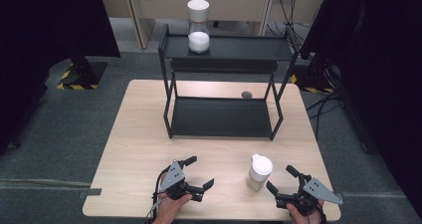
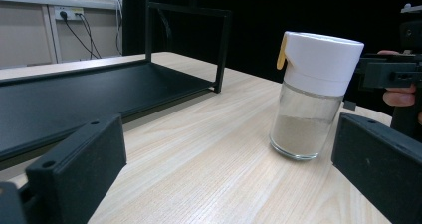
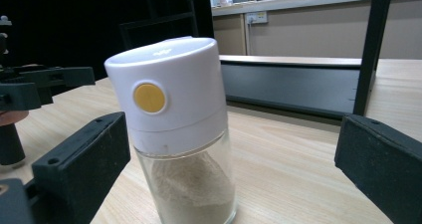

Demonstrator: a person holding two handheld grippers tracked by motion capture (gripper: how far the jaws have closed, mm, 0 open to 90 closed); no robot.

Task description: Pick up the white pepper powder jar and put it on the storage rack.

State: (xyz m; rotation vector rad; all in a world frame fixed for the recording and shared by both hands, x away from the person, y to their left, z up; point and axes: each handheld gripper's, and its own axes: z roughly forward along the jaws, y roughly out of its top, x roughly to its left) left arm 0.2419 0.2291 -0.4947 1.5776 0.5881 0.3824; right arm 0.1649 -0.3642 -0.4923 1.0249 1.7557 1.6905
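A glass jar (image 1: 259, 172) with a white lid and tan powder stands upright near the table's front right. My right gripper (image 1: 281, 178) is open just right of it, jaws pointing at it. In the right gripper view the jar (image 3: 179, 129) stands close between the spread jaws of that gripper (image 3: 236, 157), untouched, its yellow button facing the camera. My left gripper (image 1: 200, 171) is open to the jar's left, about a hand's width away. The left gripper view has the jar (image 2: 311, 99) ahead at the right, beyond the open left gripper (image 2: 226, 184).
A black two-tier rack (image 1: 224, 69) stands on the middle and back of the table. A second jar (image 1: 198, 26) with white powder sits on its top shelf. A small dark object (image 1: 246, 94) lies on the table behind the lower shelf (image 2: 99, 89).
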